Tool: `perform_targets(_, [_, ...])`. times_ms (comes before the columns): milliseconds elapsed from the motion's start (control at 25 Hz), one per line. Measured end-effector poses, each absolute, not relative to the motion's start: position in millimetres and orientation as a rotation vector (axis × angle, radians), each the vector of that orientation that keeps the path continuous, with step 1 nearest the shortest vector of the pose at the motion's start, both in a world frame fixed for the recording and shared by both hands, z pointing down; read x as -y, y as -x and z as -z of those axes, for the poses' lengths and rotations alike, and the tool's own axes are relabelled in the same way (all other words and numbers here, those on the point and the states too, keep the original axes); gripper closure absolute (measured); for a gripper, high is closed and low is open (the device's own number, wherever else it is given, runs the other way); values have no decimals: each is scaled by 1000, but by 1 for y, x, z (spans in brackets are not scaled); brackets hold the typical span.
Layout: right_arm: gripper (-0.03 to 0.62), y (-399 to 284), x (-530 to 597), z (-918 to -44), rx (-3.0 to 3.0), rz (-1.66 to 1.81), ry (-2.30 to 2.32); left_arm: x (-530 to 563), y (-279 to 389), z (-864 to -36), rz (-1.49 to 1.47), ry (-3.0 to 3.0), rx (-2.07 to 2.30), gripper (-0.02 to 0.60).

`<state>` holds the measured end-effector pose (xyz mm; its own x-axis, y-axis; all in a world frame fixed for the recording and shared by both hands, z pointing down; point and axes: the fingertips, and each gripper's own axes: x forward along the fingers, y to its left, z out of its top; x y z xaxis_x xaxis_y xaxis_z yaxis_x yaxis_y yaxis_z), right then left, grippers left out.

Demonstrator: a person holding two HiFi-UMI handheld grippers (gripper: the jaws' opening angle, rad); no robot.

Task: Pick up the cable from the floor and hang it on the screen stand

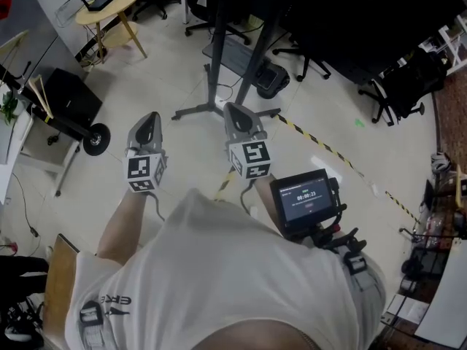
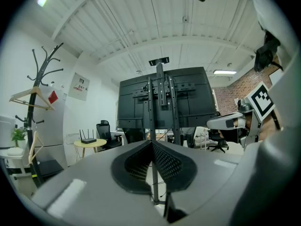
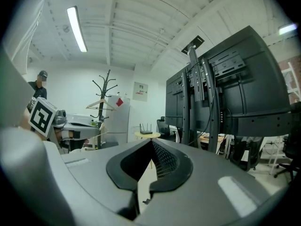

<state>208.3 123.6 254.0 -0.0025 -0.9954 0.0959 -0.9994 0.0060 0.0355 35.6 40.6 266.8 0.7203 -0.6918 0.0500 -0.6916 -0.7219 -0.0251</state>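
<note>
The black screen stand (image 1: 219, 104) rests its legs on the pale floor just ahead of me; its poles and two dark screens fill the left gripper view (image 2: 160, 102) and the right side of the right gripper view (image 3: 202, 93). A thin dark cable (image 1: 233, 87) lies on the floor by the stand's foot. My left gripper (image 1: 149, 119) is held at waist height, shut and empty (image 2: 151, 142). Beside it, my right gripper (image 1: 235, 111) points at the stand's base, jaws also shut with nothing between them (image 3: 151, 141).
A round yellow table (image 1: 109, 6) with a router stands far left. A black case on a wheeled cart (image 1: 69, 97) is at left, office chairs (image 1: 306, 57) sit behind the stand, and yellow-black tape (image 1: 321, 148) crosses the floor. A coat rack (image 2: 35, 107) stands by the wall.
</note>
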Motion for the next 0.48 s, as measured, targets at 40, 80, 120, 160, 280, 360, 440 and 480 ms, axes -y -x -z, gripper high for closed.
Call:
perform_targets(40, [582,-208,-123,-253,2161,-63,-2150,-40,-36,-267,91,2911,-1171,578])
perform_targets(80, [582,-208,-123,-253,2161,-62,-2150,-40,-36,-267,90,2911,-1171,578])
perform_targets(120, [582,-208,-123,-253,2160,-63,-2150,-40,-36,-267,88,2911,-1170,578])
perform_targets(160, [582,-208,-123,-253,2159,-64,-2150,-40,-36,-267,86,2911,-1168,578])
perform_targets(280, [583,-210,-123,-253,2157,-66,-2153,-39,-38,-266,81,2913,-1165,578])
perform_targets(360, [582,-211,-123,-254,2154,-67,-2156,-39,-39,-267,83,2915,-1162,578])
perform_targets(440, [582,-212,-123,-255,2152,-71,-2158,-39,-40,-267,84,2916,-1160,578])
perform_targets(480, [582,-212,-124,-255,2152,-73,-2159,-39,-40,-267,85,2917,-1159,578])
